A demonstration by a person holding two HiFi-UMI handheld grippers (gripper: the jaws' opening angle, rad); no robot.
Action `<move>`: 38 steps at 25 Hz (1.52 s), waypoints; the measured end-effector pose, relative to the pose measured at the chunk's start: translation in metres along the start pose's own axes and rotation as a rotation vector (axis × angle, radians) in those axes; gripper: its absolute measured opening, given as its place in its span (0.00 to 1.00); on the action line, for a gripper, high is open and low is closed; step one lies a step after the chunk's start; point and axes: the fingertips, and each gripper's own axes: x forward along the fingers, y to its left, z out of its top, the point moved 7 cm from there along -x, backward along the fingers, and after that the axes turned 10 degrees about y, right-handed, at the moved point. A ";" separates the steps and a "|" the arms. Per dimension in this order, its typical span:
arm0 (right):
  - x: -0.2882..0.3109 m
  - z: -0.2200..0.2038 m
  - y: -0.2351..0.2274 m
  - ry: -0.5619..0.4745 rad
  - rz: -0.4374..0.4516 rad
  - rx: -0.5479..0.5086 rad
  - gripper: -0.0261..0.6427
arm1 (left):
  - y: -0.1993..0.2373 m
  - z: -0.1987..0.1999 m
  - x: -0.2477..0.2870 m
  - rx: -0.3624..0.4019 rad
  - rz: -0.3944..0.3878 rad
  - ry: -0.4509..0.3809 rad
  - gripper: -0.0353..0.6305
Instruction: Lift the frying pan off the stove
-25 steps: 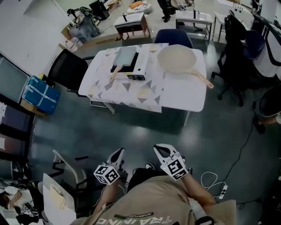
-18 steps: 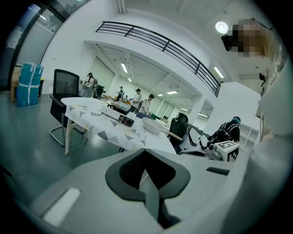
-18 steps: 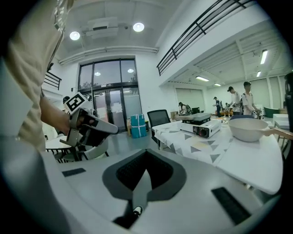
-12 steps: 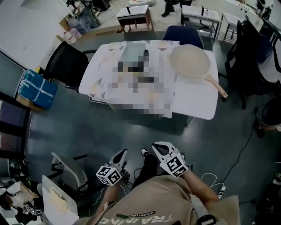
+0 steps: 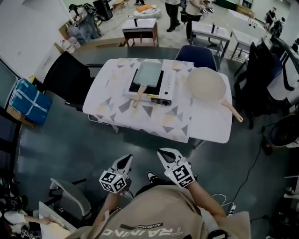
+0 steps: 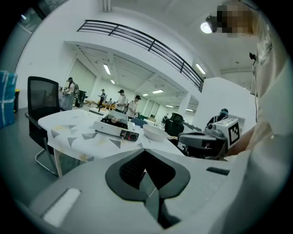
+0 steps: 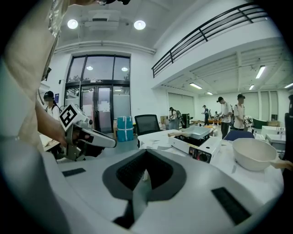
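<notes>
Dark glossy floor (image 5: 93, 154); white table (image 5: 210, 126), black chair (image 5: 67, 78) beside; round ceiling lights (image 7: 139, 24); glass doors (image 7: 98, 107).

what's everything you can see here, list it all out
table: 1, white with a triangle-print cloth, middle of the room
stove: 1, white, on the table
frying pan: 1, rectangular, grey-green with a wooden handle, on the stove
round pan: 1, cream with a wooden handle, on the table right of the stove
black chair: 1, black, at the table's left end
blue chair: 1, dark blue, behind the table
blue bag: 1, blue, by the left wall
grey chair: 1, grey, lower left
people: several, far end of the room
left gripper: 1, white, shut, empty, held low
right gripper: 1, white, shut, empty, held low
</notes>
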 end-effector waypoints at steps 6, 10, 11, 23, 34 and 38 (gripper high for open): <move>0.023 0.003 -0.002 0.032 -0.064 0.052 0.03 | 0.032 0.006 0.010 0.000 -0.059 0.027 0.05; 0.043 0.008 -0.016 0.048 -0.073 0.068 0.03 | 0.054 0.011 0.019 -0.035 -0.066 0.040 0.05; 0.049 0.011 -0.021 0.047 -0.073 0.071 0.03 | 0.059 0.011 0.022 -0.044 -0.068 0.050 0.05; 0.139 0.054 -0.115 -0.027 0.007 -0.014 0.03 | 0.106 0.080 0.079 -0.034 -0.024 0.078 0.05; 0.182 0.062 -0.166 0.003 0.136 -0.012 0.03 | 0.125 0.137 0.148 0.044 0.009 0.103 0.05; 0.188 0.065 -0.176 0.019 0.159 -0.004 0.03 | 0.129 0.149 0.156 0.040 0.007 0.106 0.05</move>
